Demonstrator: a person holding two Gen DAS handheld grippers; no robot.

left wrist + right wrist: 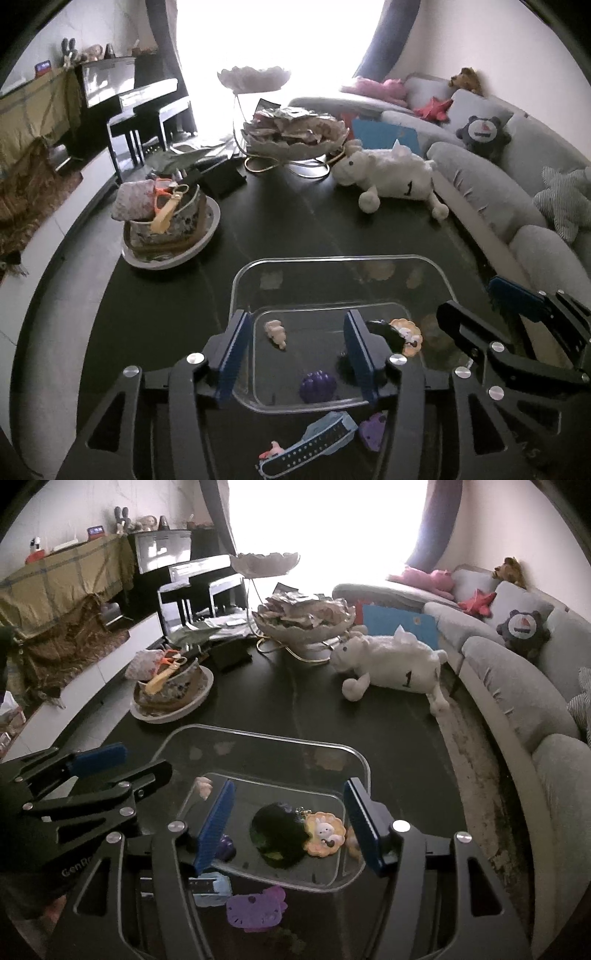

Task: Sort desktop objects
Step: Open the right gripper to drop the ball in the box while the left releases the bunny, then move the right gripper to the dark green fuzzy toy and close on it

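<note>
Both the left claw (295, 354) and right claw (291, 823) hang released and empty over the clear tray (447, 280) near the table's (295, 221) front edge. Several trinkets are in; the blue clip (310, 448) and purple cat piece (256, 910) remain outside, judging by position.

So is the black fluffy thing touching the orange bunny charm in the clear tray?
Touching. In the right wrist view the black fluffy thing overlaps the orange bunny charm with no gap; the left wrist view agrees.

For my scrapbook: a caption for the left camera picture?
Open left tongs above a clear box holding small toys.
</note>
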